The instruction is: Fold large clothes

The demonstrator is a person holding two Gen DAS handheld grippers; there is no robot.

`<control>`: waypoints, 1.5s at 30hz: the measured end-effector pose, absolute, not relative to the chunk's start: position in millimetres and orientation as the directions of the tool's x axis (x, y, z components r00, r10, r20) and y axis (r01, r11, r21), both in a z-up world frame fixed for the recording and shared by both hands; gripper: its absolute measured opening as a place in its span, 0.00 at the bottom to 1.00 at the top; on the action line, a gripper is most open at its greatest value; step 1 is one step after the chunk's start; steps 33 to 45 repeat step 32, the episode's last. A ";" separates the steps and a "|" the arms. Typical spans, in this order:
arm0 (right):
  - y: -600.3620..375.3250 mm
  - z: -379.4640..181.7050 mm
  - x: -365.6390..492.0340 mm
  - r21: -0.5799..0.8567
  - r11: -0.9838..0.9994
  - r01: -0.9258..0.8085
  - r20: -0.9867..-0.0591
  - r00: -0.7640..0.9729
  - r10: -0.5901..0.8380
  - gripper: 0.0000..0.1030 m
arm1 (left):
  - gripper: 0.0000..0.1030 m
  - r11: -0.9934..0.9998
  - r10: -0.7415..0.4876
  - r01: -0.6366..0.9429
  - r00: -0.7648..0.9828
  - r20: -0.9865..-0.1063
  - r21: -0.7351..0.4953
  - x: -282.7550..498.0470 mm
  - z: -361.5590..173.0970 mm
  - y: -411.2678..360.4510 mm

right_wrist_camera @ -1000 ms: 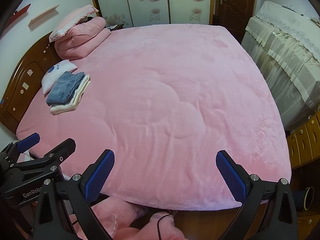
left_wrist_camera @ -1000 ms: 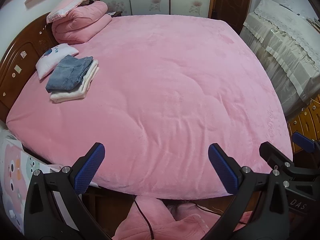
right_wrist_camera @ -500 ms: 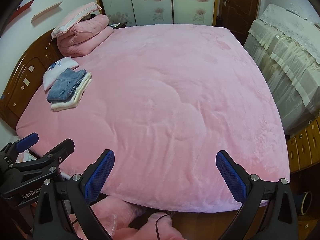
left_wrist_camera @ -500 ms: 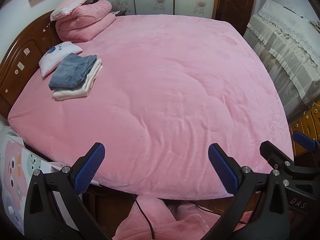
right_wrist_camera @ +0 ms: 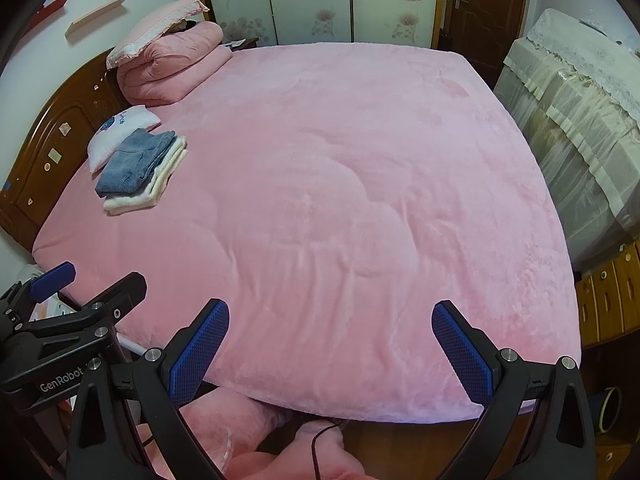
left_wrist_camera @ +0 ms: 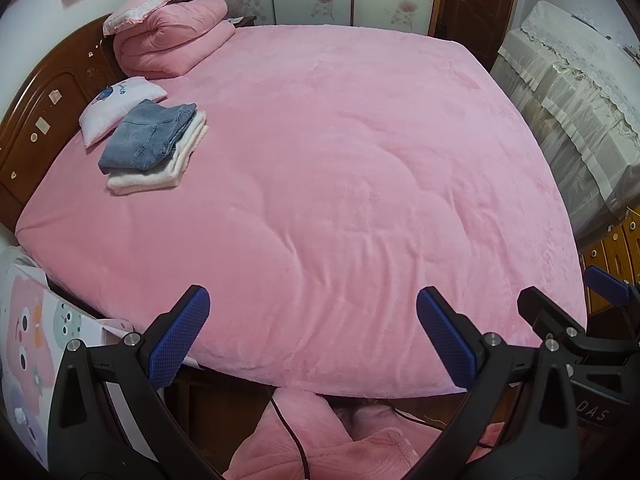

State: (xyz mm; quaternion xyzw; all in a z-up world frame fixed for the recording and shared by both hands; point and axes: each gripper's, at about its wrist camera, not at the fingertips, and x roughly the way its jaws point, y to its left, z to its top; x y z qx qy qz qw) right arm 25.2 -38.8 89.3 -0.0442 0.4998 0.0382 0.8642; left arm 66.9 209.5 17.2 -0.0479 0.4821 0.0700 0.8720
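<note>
A big pink blanket (left_wrist_camera: 340, 168) (right_wrist_camera: 320, 184) covers the bed. Folded blue jeans (left_wrist_camera: 146, 136) (right_wrist_camera: 134, 162) lie on a folded cream garment (left_wrist_camera: 160, 174) (right_wrist_camera: 138, 200) at the left of the bed near the headboard. My left gripper (left_wrist_camera: 312, 338) is open and empty, held above the near bed edge. My right gripper (right_wrist_camera: 330, 350) is open and empty, just right of it. Each gripper also shows in the other's view: the right one (left_wrist_camera: 572, 316), the left one (right_wrist_camera: 76, 292). Pink cloth (left_wrist_camera: 320, 440) (right_wrist_camera: 248, 432) lies below the bed edge.
A rolled pink quilt (left_wrist_camera: 172, 36) with a pillow on top sits at the headboard corner. A small white pillow (left_wrist_camera: 112, 104) lies by the jeans. A lace-covered cabinet (left_wrist_camera: 576, 92) stands right of the bed. A black cable (left_wrist_camera: 288, 424) runs over the pink cloth.
Both views have shifted slightly: the bed and the folded stack sit a little farther right in frame. Both grippers stay open and empty.
</note>
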 end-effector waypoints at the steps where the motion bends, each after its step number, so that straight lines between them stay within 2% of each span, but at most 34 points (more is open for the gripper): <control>1: -38.9 88.8 25.0 -0.038 0.993 -0.108 -0.868 0.496 0.021 0.99 | 0.99 0.986 0.076 -0.168 0.524 -0.848 -0.016 67.5 16.9 209.2; 45: -55.6 72.0 20.3 -0.011 0.999 -0.050 -0.876 0.482 0.014 0.99 | 0.99 0.991 0.090 -0.130 0.515 -0.853 0.027 87.0 12.5 186.7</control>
